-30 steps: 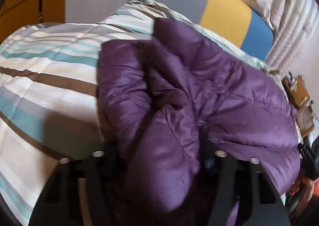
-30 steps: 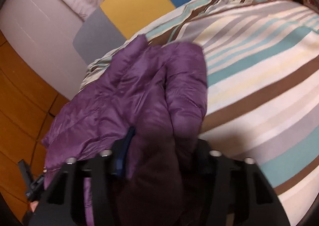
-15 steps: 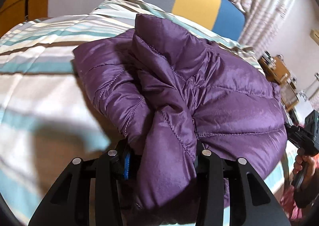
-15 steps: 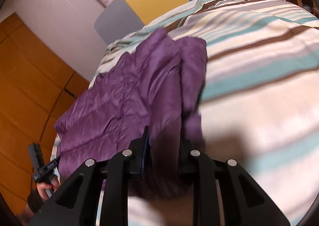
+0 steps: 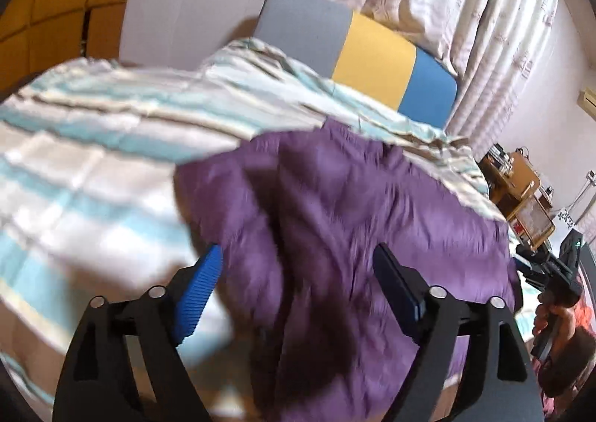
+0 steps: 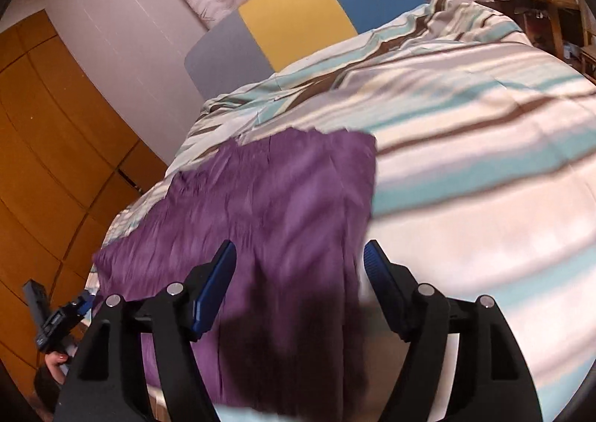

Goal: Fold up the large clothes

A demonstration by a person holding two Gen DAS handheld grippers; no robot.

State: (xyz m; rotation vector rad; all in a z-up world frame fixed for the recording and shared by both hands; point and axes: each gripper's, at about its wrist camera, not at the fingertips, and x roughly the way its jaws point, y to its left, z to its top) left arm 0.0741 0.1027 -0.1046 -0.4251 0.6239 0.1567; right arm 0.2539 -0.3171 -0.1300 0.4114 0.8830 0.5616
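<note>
Both the left gripper (image 5: 298,265) and the right gripper (image 6: 300,260) have their jaws opening, pads clear of the purple jacket (image 5: 354,220), which lies just ahead at the bed's (image 6: 484,198) near edge, stretching side to side between them.

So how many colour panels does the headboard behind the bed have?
3. On the headboard, in the left wrist view: a grey panel at left, a yellow panel in the middle, a blue panel at right. The striped duvet hides their lower parts.
</note>
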